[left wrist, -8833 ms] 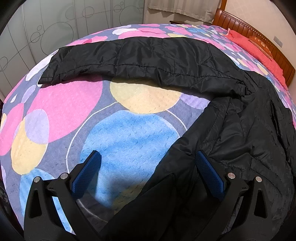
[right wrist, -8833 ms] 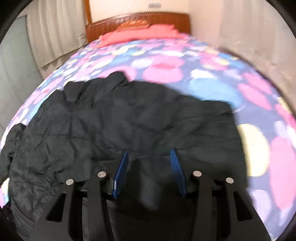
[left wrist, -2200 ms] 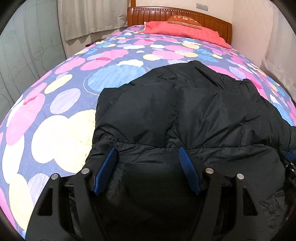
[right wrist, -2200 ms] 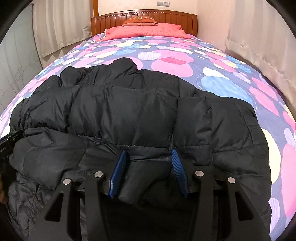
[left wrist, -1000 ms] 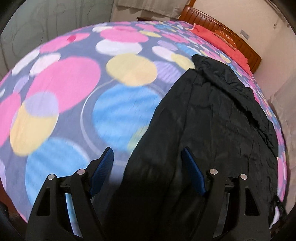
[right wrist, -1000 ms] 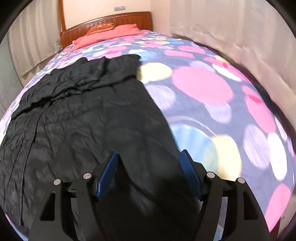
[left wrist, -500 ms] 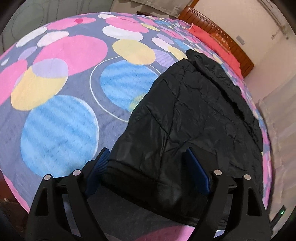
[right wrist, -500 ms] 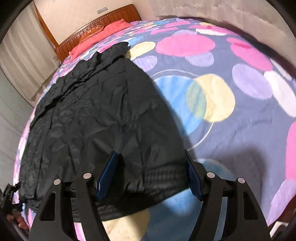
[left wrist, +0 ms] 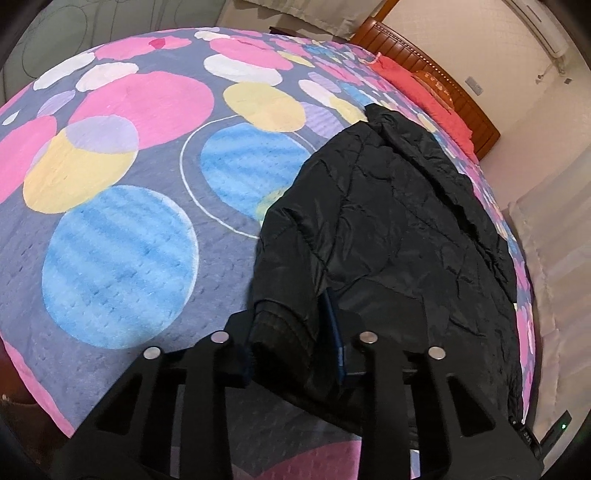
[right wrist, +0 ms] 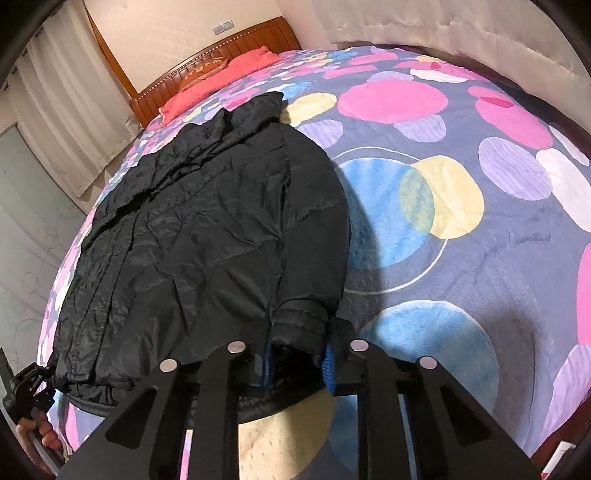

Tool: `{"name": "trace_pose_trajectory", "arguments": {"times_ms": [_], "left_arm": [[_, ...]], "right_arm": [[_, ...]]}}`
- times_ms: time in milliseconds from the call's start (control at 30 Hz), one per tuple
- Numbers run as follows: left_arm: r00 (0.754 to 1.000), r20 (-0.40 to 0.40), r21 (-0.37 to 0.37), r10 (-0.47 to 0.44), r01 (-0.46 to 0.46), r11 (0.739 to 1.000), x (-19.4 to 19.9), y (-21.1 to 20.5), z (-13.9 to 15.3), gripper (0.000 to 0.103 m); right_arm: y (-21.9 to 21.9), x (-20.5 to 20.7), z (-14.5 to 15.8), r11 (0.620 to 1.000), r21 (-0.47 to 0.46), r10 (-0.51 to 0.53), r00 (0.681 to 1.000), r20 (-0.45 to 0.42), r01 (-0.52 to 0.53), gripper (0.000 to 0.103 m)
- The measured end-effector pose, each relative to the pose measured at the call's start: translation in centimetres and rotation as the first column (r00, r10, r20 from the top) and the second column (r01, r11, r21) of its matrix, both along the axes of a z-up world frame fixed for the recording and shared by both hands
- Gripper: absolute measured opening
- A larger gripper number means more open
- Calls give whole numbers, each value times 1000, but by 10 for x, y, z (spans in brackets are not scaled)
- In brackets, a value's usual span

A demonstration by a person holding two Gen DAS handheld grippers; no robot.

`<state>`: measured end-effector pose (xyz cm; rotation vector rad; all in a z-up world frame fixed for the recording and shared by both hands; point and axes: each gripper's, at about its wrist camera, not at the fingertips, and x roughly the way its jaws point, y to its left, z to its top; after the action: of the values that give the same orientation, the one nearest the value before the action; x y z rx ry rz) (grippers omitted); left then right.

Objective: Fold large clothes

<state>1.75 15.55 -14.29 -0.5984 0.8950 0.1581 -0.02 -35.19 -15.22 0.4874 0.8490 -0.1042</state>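
A black quilted jacket point(left wrist: 399, 221) lies lengthwise on the bed, collar toward the headboard; it also shows in the right wrist view point(right wrist: 207, 229). My left gripper point(left wrist: 291, 332) is shut on the jacket's near left hem corner, which bunches between the blue pads point(left wrist: 334, 332). My right gripper point(right wrist: 299, 354) is shut on the near right hem corner, a cuffed fold pinched between its blue pads point(right wrist: 328, 363). The left gripper also shows at the right wrist view's lower left edge point(right wrist: 29, 387).
The bed point(left wrist: 122, 221) has a spotted pink, blue and yellow cover and fills both views. A red pillow point(right wrist: 218, 83) and wooden headboard point(right wrist: 207, 55) lie at the far end. Curtains point(right wrist: 443, 29) run along the right wall, a glass wardrobe point(right wrist: 22, 221) along the left.
Both grippers were open around the near hem half a second ago and have now closed on its corners. The jacket's near edge has bunched up between the pads.
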Motion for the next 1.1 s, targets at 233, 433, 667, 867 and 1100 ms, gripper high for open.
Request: {"name": "trace_pose_trajectory", "arguments": {"times_ms": [233,433,667,867,1100], "left_arm": [[1000,-10,-35,1,-1,999,3,1,-6,48],[1000,-10,-16,-16,15,1000,10,-6,-5,64],[1000,5,-20,-23,23,1000,8,-2,-7,25],[998,52,-51,-36,38,998,-2,1,4,14],[994,102,-74,-45,53,996,-30,8,26,13]], "right_arm": [[-3,-1,-1,1000,27,-10,1000,3,10,22],[-12,-4,-7,996,50,-70,998,-8,70,48],[-4,-3,-8,998,56,-20,1000,-9,21,26],[-4,-10,1,997,79,-7,1000,19,6,14],[-7,-31,19,991,134,5,998,63,-13,14]]}}
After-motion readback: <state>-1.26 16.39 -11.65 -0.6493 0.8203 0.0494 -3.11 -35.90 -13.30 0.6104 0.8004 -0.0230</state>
